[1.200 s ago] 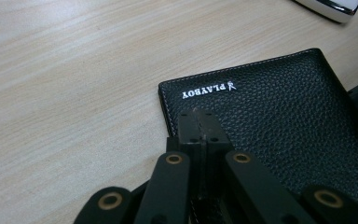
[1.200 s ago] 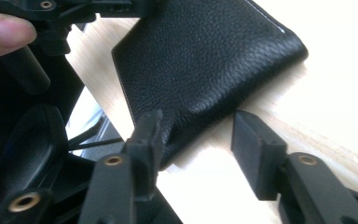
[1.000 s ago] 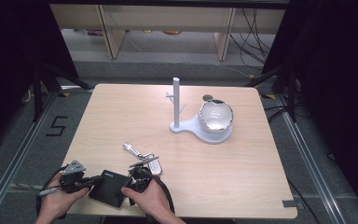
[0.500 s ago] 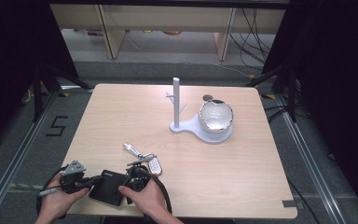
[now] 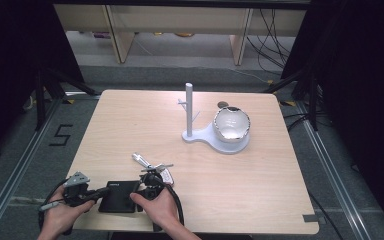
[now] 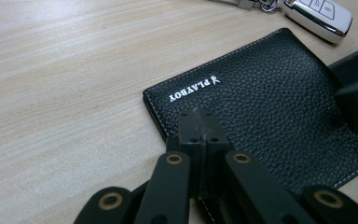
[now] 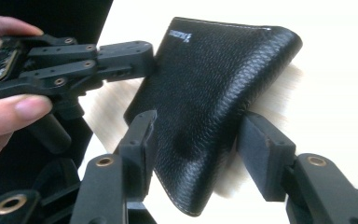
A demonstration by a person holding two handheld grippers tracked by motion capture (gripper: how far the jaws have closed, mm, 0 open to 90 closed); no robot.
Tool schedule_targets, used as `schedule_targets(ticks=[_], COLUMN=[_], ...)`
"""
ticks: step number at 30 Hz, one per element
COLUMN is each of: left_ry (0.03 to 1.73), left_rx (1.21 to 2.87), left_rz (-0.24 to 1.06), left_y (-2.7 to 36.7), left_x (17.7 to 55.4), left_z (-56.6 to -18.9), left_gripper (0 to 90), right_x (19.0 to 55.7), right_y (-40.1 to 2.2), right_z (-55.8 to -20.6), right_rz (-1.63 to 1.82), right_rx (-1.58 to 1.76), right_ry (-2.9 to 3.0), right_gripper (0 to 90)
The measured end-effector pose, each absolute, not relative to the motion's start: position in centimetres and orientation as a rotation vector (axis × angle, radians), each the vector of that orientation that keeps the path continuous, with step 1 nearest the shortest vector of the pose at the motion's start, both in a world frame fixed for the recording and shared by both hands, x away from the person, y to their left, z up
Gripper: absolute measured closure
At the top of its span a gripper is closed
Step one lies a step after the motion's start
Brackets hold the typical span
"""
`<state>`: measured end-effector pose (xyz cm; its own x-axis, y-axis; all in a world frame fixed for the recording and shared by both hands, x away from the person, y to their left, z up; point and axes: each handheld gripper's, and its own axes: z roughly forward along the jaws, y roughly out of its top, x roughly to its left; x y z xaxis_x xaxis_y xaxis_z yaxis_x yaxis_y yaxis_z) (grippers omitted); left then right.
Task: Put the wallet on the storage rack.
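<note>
A black leather wallet lies near the table's front left edge. My right gripper comes at it from the right. Its jaws have just been closing and stand either side of the wallet, pads pressing on both long edges, so the leather bows up between them. My left gripper is shut. Its joined tips rest at the wallet's near corner, and in the right gripper view the left gripper touches the wallet's far left edge.
A bunch of keys with a white key fob lies just behind the right gripper. Farther back stands a white stand whose base carries a shiny bowl. The table's front edge is close to both hands.
The right gripper has edged slightly left onto the wallet's right side. The left hand and the wallet have stayed where they were.
</note>
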<state>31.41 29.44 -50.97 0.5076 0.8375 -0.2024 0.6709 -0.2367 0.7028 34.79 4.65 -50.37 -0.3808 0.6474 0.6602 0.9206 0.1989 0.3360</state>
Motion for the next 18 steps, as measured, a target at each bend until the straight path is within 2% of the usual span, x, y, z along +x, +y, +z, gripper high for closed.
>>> schedule_targets(ticks=[1, 3, 9, 15, 18], left_ry=[1.231, 1.237, 1.243, 1.251, 1.263], left_rx=[1.994, 1.992, 1.97, 1.983, 1.971], left_rz=[0.275, 0.271, 0.26, 0.28, 0.32], left_y=[29.5, 29.6, 29.7, 30.0, 30.1], left_x=[31.4, 31.4, 31.4, 31.4, 31.2], left_z=[-50.9, -50.9, -51.0, -50.4, -50.3], left_gripper=[89.9, 89.9, 89.8, 86.6, 86.0], right_x=[34.8, 34.9, 35.3, 35.6, 35.6], right_y=[4.6, 4.5, 4.5, 4.3, 4.4], right_z=[-50.4, -50.4, -49.6, -49.3, -49.2], right_rz=[-1.003, -1.079, -1.066, -1.129, -1.131], right_rx=[-1.467, -1.454, -1.427, -1.389, -1.372], right_ry=[-2.107, -2.149, -2.201, -2.222, -2.222], right_gripper=[53.0, 61.2, 73.1, 81.0, 81.6])
